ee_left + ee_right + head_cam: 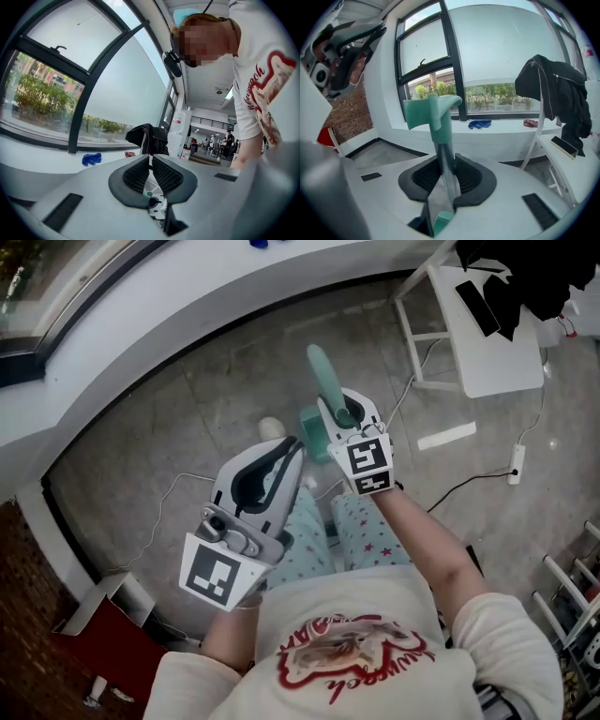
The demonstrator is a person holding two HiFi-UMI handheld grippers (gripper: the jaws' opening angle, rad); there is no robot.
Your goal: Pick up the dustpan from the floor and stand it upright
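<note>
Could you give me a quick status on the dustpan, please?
Left gripper shut, empty. Right gripper shut on dustpan handle; pan below it. Power strip on floor, aside.

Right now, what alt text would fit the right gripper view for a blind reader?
The right gripper has its jaws clamped on the dustpan handle, a grey shaft topped by a teal grip. Behind it are a large window, a blue cloth on the white sill, and a dark jacket hanging at the right.
</note>
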